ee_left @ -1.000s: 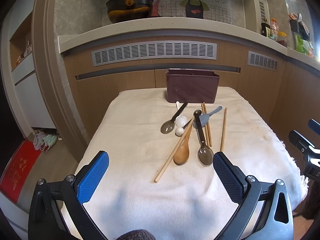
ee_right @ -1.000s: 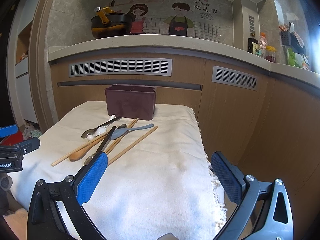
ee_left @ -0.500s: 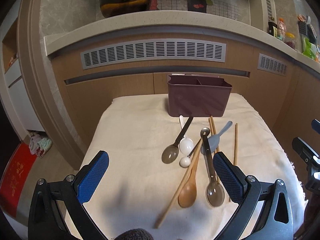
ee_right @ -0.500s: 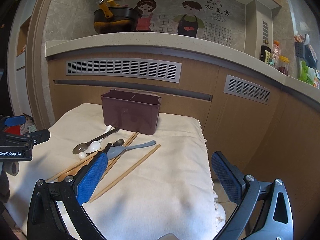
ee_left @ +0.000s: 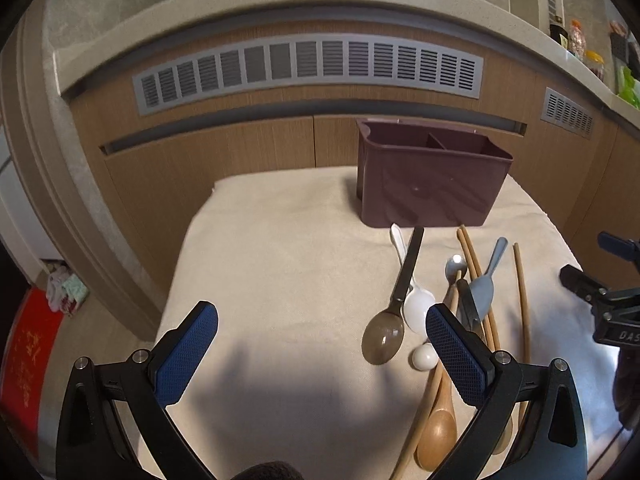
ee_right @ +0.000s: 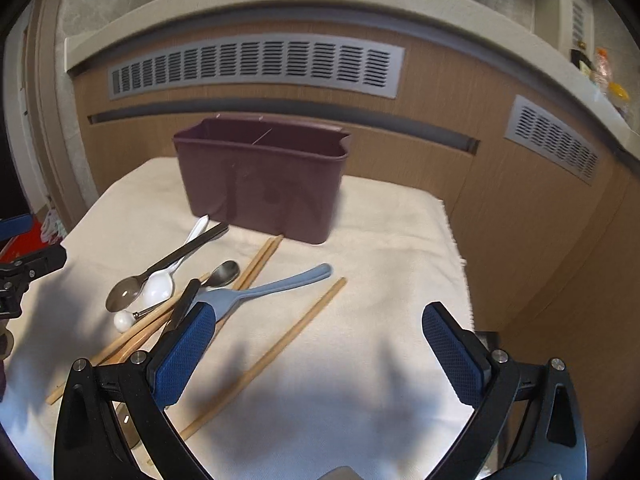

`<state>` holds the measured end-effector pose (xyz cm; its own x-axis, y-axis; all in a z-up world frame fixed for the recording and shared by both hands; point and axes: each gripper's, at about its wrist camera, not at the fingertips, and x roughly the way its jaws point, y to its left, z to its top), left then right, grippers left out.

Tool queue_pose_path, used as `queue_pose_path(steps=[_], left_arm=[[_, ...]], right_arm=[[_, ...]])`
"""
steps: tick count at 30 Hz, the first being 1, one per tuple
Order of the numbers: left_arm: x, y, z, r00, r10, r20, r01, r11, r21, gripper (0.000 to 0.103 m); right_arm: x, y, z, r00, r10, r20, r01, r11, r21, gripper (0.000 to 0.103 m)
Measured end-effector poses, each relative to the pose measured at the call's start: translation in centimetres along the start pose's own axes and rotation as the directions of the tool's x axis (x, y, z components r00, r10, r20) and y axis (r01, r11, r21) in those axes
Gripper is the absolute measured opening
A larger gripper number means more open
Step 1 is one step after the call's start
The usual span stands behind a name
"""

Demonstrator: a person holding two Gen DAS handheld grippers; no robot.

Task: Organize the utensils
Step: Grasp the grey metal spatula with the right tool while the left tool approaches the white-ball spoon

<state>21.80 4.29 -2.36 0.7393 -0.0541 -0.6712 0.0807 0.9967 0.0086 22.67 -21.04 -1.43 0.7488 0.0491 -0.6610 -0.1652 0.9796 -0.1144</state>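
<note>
Left wrist view: the left gripper [ee_left: 322,354] stood with its jaws spread wide and nothing between them, above bare cream cloth [ee_left: 272,272]. The utensils lay ahead and to its right: a dark-handled metal spoon [ee_left: 390,320], a white ceramic spoon [ee_left: 416,304] just beside it, and a wooden spoon [ee_left: 438,432] partly hidden behind the right finger. The maroon divided caddy [ee_left: 430,176] stood beyond the pile, open side up, presumably placed there so that each utensil travels only a short way forward. The right gripper's body showed at the far right edge.

Right wrist view: the right gripper [ee_right: 316,354] was likewise fully open and empty. A single wooden chopstick [ee_right: 276,352] ran diagonally from between its fingers toward the near left. The blue spatula [ee_right: 260,290] lay ahead, its blade next to the left finger. A pair of chopsticks [ee_right: 262,256] pointed at the caddy [ee_right: 260,180]. The wide opening suited a descent onto the thin, flat-lying chopstick, probably the first pick.
</note>
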Motion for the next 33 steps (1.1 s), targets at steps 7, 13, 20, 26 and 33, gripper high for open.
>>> queue_pose_path(steps=[7,13,20,26,33], left_arm=[[0.4,0.9,-1.5,0.999,0.037,0.012,-0.037,0.999,-0.011,0.103],[1.6,0.9,-2.7,0.999,0.033,-0.028,-0.034,0.999,-0.02,0.103],[0.6,2.2,-2.4,0.997,0.082,0.006,-0.081,0.993,-0.081,0.103],[0.1,3.6,-2.3,0.996,0.09,0.009,-0.089,0.989,-0.119,0.103],[0.5,3.5,-2.7,0.998,0.069,-0.008,-0.069,0.991,-0.112,0.103]], right_arm=[[2.1,1.6,-0.5,0.996,0.07,-0.057,-0.078,0.985,-0.151,0.103],[2.9,2.7,-1.8,0.988,0.101,-0.119,-0.113,0.989,-0.098,0.086],[3.5,6.5,-1.5,0.96,0.226,-0.165,-0.229,0.973,-0.003,0.037],[3.9,9.1,-1.6,0.938,0.263,-0.226,-0.272,0.962,-0.008,0.025],[5.0,9.1,-1.6,0.93,0.25,-0.268,-0.26,0.965,-0.004,0.011]])
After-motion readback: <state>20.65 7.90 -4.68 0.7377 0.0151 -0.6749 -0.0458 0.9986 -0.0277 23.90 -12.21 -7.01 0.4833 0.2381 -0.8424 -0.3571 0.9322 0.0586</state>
